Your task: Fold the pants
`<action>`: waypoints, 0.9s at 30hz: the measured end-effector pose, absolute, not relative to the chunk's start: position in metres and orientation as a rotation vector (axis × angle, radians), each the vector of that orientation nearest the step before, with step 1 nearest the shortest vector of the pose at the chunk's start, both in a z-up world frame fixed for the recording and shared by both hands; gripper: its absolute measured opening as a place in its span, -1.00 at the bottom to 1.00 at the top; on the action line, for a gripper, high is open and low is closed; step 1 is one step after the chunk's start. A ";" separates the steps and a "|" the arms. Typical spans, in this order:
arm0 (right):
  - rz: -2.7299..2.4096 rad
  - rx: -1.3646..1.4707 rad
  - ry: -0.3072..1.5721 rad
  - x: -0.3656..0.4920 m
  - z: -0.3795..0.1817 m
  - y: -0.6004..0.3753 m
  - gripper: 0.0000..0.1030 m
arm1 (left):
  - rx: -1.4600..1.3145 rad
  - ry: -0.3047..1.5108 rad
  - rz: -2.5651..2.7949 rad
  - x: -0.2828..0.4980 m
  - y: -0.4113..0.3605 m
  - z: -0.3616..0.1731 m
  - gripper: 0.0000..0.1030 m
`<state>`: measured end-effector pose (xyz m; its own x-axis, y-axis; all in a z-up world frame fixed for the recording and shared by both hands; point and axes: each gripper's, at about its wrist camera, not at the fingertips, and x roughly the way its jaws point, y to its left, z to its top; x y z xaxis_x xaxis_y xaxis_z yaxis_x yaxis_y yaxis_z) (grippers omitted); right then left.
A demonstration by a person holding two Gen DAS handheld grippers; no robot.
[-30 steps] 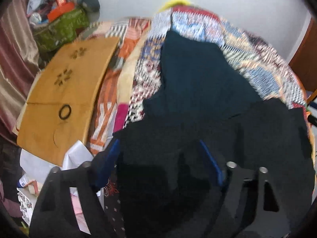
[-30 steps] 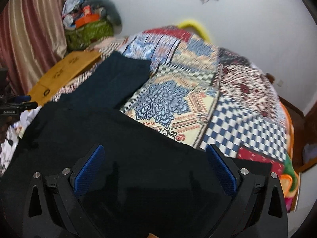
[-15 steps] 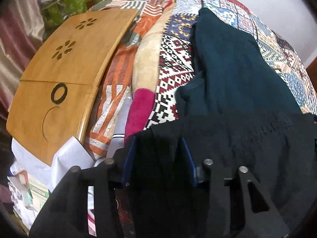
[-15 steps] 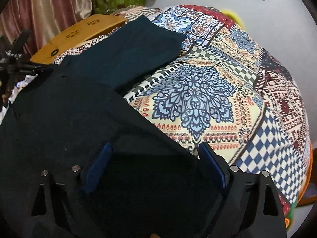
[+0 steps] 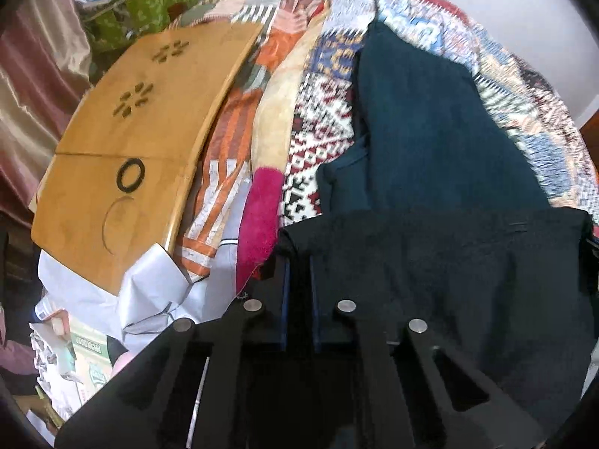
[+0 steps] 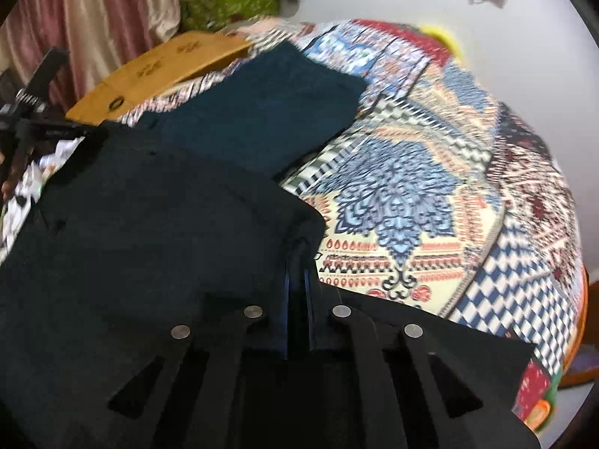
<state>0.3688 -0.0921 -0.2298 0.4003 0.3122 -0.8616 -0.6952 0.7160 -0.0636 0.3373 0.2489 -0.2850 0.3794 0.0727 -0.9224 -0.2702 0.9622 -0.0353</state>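
Two tools, each pinched closed on cloth: the left tool (image 5: 298, 262) grips one corner of the black pants (image 5: 449, 262), the right tool (image 6: 298, 262) the opposite corner. The pants hang spread between them over the patterned bed quilt (image 6: 430, 224). Beyond lies a folded dark-teal garment (image 5: 430, 131); a wooden board (image 5: 123, 142) flanks the bed.
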 end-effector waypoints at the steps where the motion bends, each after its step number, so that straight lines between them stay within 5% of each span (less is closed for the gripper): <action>1: 0.655 -0.437 0.950 0.365 -0.222 -0.096 -0.90 | -0.191 1.144 0.214 0.332 0.247 -0.277 -0.84; 15: 0.618 -0.331 0.801 0.271 -0.149 -0.128 -0.90 | -0.109 0.858 0.124 0.216 0.206 -0.164 -0.84; 27: 0.647 -0.205 0.770 0.173 -0.147 -0.146 -0.90 | -0.096 0.806 0.157 0.119 0.198 -0.156 -0.85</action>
